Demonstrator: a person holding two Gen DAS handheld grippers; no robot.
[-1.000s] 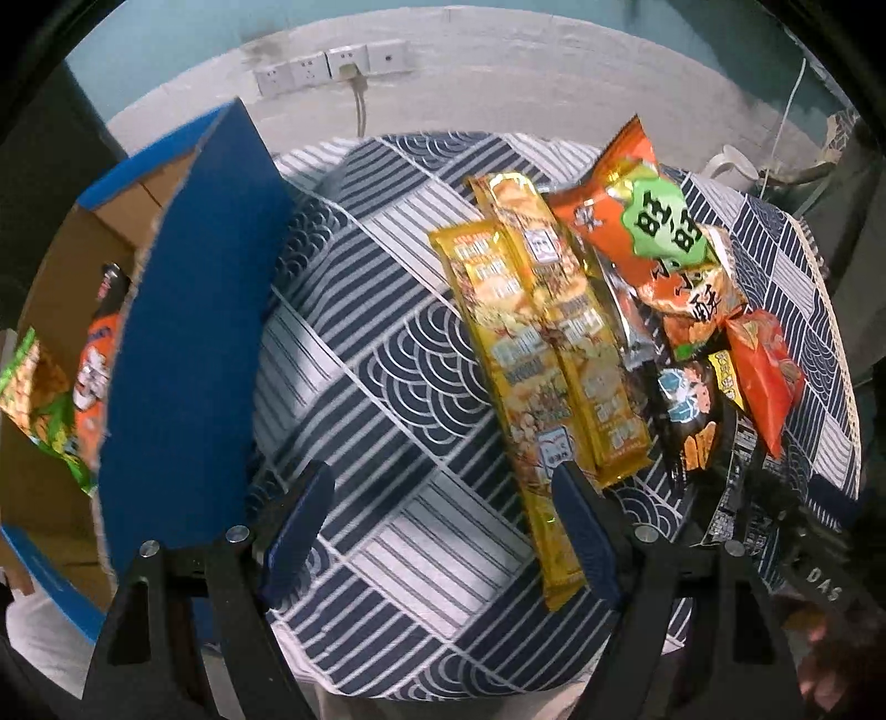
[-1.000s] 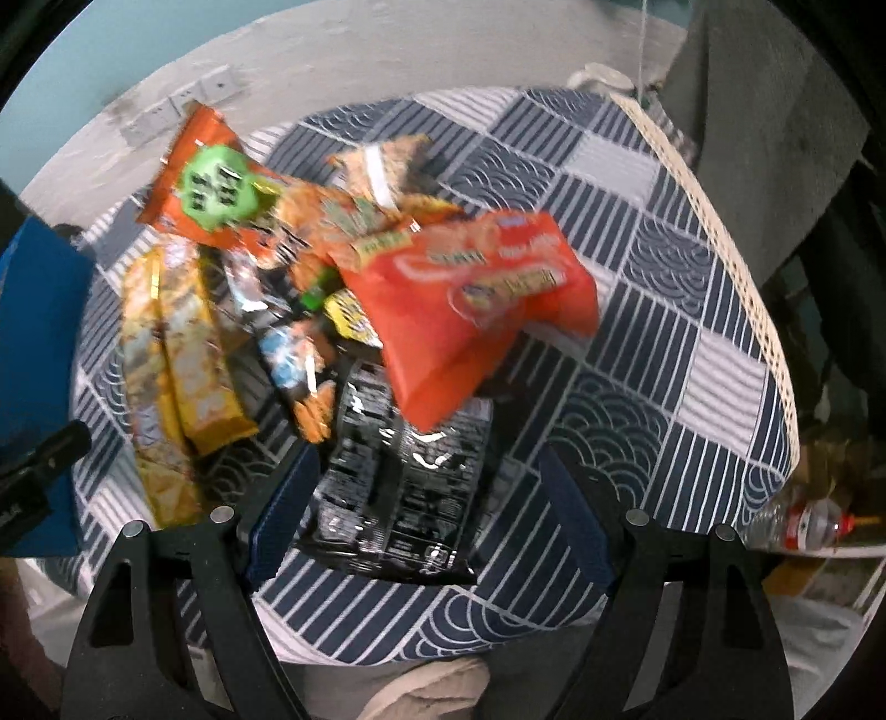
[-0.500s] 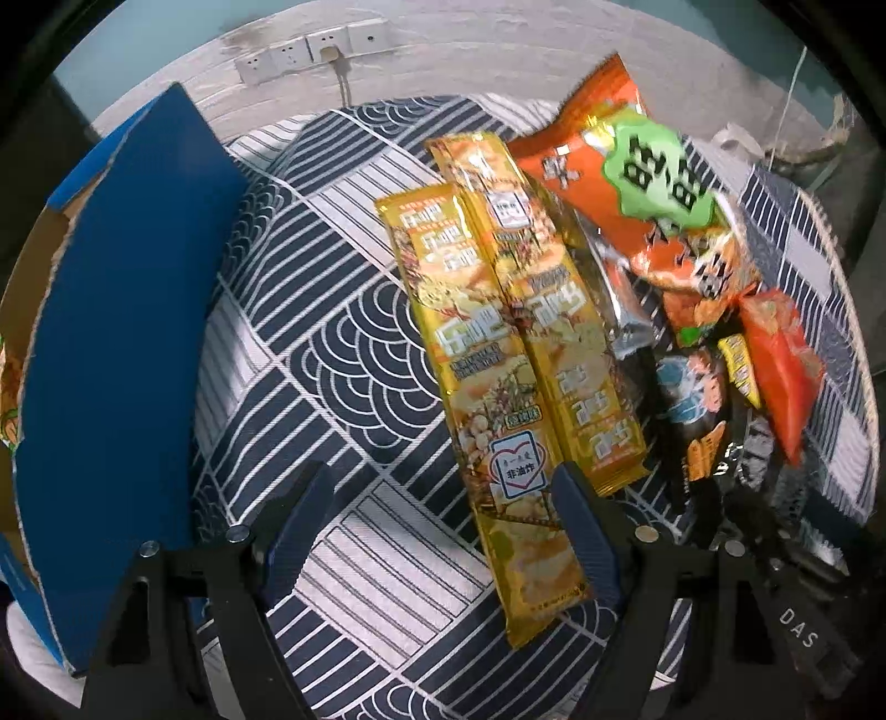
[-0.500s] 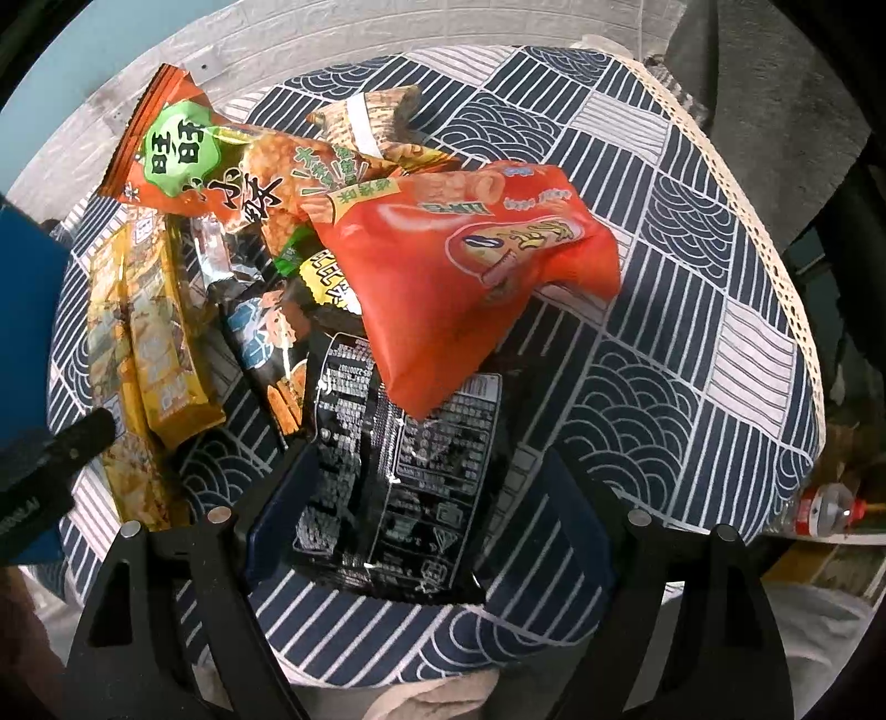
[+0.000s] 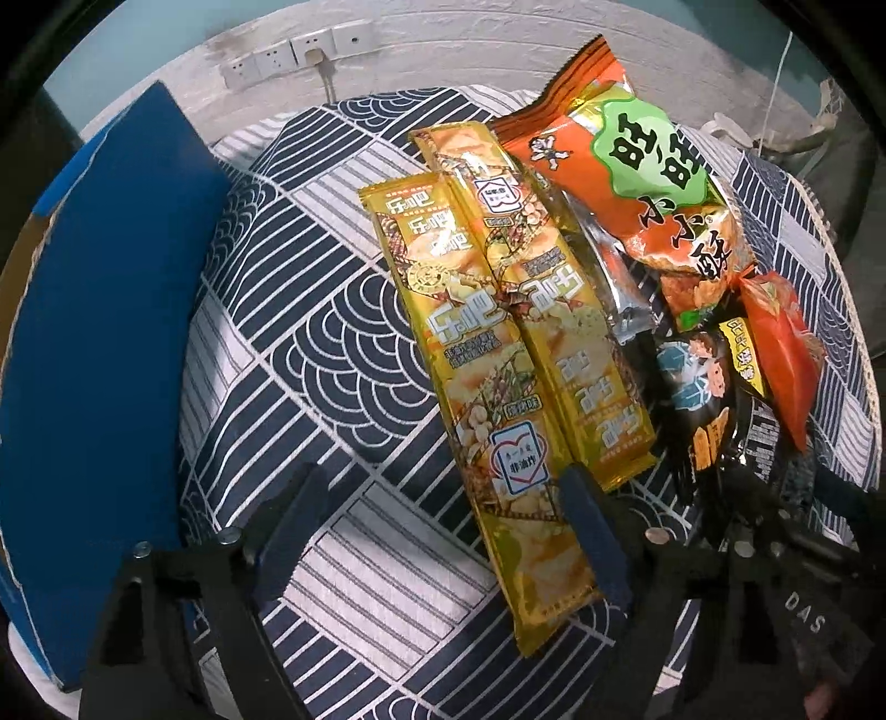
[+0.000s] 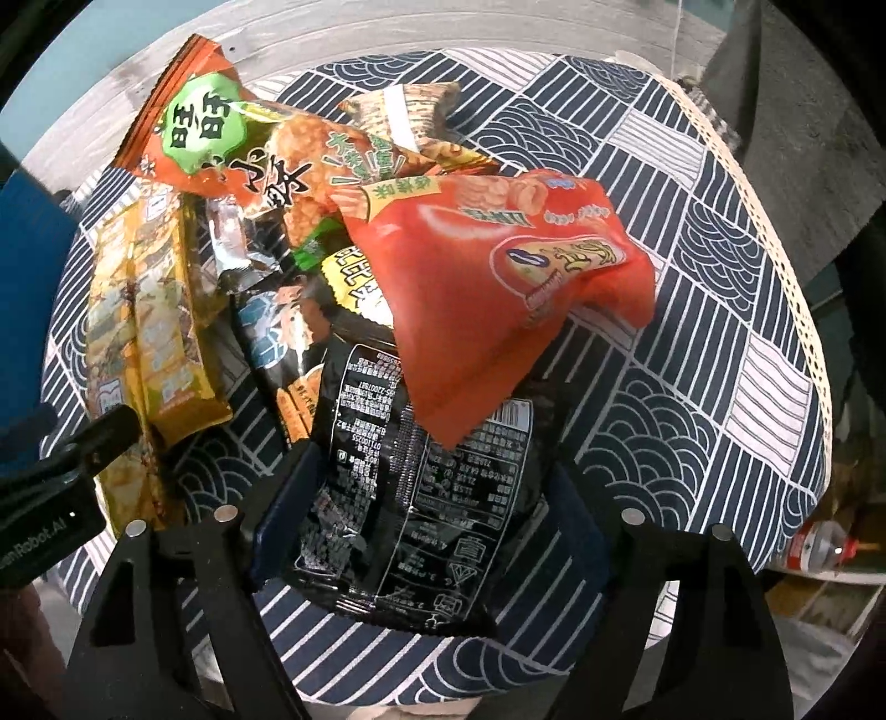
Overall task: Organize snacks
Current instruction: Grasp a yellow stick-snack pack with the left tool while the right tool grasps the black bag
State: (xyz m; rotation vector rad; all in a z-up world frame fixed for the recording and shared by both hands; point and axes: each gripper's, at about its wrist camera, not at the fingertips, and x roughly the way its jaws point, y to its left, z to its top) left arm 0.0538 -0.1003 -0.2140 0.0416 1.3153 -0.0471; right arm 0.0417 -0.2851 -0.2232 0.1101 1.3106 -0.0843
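Observation:
Snack packets lie piled on a round table with a navy patterned cloth [image 5: 310, 343]. My left gripper [image 5: 437, 531] points steeply down, its jaws opening. The lower end of a long yellow packet [image 5: 487, 399] lies between its fingers, close to the right finger [image 5: 592, 537]. A second yellow packet [image 5: 570, 332] lies alongside. My right gripper [image 6: 429, 520] hangs low over a black packet [image 6: 421, 498], which sits between its closing fingers; I see no firm pinch. A red bag [image 6: 498, 288] rests across the black packet's far end. An orange bag with a green label [image 6: 232, 144] lies behind.
A blue cardboard box flap [image 5: 99, 343] stands along the table's left side. Wall sockets [image 5: 293, 52] are behind the table. The cloth's lace edge [image 6: 775, 232] marks the right rim, and a plastic bottle [image 6: 819, 545] lies below it.
Both grippers have sunk closer to the table. The yellow packet's end has come between the left fingers. The right fingers have narrowed around the black packet.

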